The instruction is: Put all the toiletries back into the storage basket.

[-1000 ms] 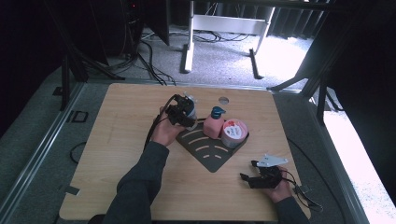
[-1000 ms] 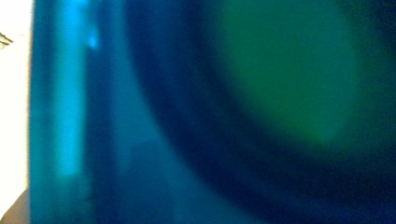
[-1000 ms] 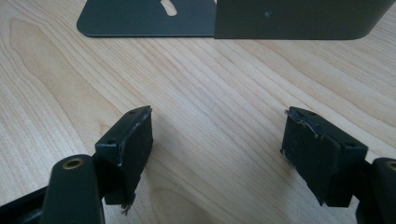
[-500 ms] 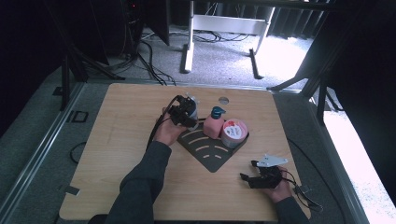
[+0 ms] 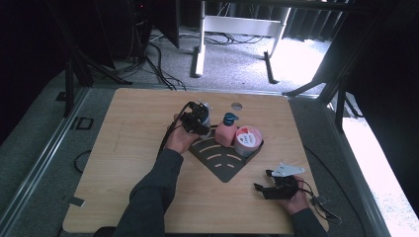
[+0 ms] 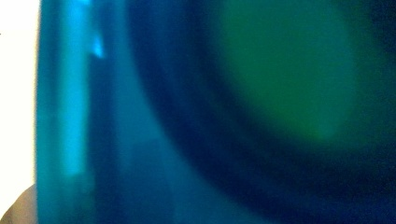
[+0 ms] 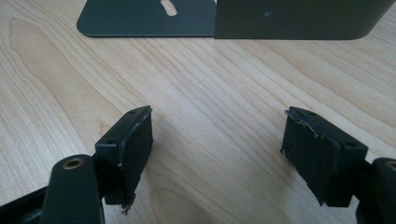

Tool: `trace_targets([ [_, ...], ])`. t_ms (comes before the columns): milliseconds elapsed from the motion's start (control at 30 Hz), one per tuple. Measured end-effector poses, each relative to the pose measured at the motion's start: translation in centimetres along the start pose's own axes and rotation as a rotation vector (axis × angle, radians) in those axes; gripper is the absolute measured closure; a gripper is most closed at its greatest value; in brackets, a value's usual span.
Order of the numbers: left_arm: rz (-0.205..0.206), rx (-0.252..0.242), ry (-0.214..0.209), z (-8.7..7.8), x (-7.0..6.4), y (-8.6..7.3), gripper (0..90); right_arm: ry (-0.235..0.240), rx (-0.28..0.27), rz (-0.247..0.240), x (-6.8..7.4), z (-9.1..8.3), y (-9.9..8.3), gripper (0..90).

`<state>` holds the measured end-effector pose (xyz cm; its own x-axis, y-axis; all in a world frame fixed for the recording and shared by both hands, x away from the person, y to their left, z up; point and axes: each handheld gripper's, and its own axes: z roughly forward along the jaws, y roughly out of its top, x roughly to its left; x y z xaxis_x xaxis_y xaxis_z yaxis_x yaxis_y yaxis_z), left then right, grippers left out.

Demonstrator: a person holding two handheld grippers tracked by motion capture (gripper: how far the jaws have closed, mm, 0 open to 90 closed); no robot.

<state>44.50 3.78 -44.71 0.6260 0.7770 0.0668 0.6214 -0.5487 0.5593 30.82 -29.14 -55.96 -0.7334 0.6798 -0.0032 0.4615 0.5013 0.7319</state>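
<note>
While the right gripper [image 5: 272,180] rested low on the wooden table [image 5: 123,148] with its jaws spread wide over bare wood, the left gripper [image 5: 200,120] was farther off at the dark corner rack [image 5: 222,160], holding a blurred blue-green object [image 6: 233,116] beside the pink pump bottle [image 5: 227,132] and pink-lidded tin [image 5: 248,139]; whether its jaws were clamped couldn't be told.

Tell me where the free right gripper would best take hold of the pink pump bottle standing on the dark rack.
Probably across the pink body of the pump bottle, below its teal pump head. It stands upright, so a level approach from the near side over the rack's bare slotted plate suits the right gripper, whose jaws stand wide open. The round tub crowds one flank and the left gripper the other.
</note>
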Motion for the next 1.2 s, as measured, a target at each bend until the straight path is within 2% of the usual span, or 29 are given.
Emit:
trace_targets([
  [367,-0.011,0.014,0.006,1.0,0.2,0.1,55.2,0.0,0.0,0.0,0.0,0.0,0.0,24.4],
  [1200,-0.033,0.023,-0.017,2.2,0.3,0.4,55.2,0.0,-0.001,-0.002,0.0,0.0,0.0,24.3],
])
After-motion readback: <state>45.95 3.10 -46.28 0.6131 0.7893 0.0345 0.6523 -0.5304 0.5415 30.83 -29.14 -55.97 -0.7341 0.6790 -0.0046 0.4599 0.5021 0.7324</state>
